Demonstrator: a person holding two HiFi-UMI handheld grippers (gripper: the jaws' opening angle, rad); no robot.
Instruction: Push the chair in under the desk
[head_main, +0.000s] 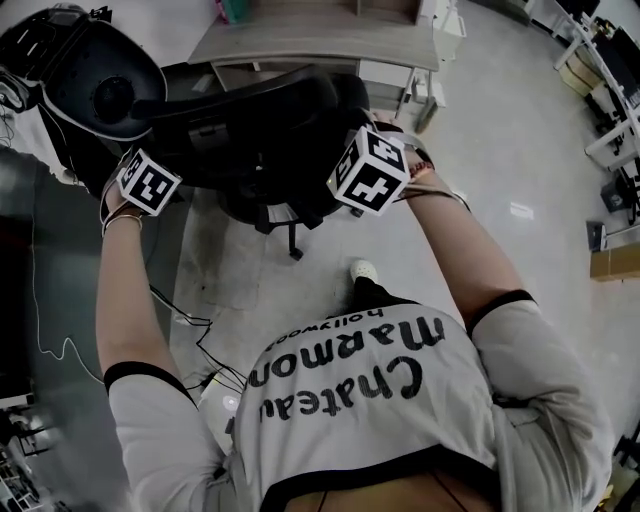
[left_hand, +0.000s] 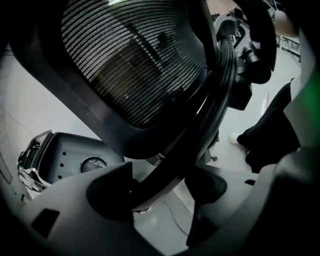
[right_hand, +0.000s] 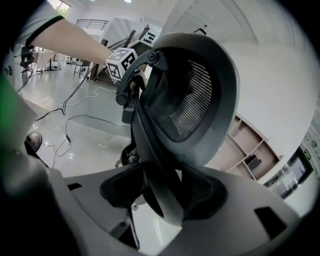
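A person stands behind a black mesh chair (head_main: 250, 130), looking steeply down at it. A pale surface (head_main: 300, 40) lies just beyond the chair, on the side away from the person. The left hand-held gripper (left_hand: 159, 192) is closed on one side of the chair's back rim. The right hand-held gripper (right_hand: 167, 192) is closed on the other side, and the thick rim fills its wide jaws. The chair's back stands clear of the surface's near edge, and its base (head_main: 292, 240) shows on the floor on the person's side. Whether the seat is already beneath the surface cannot be told. The push looks to be under way but not finished. The chair still has to roll forward until its back meets the surface's edge.
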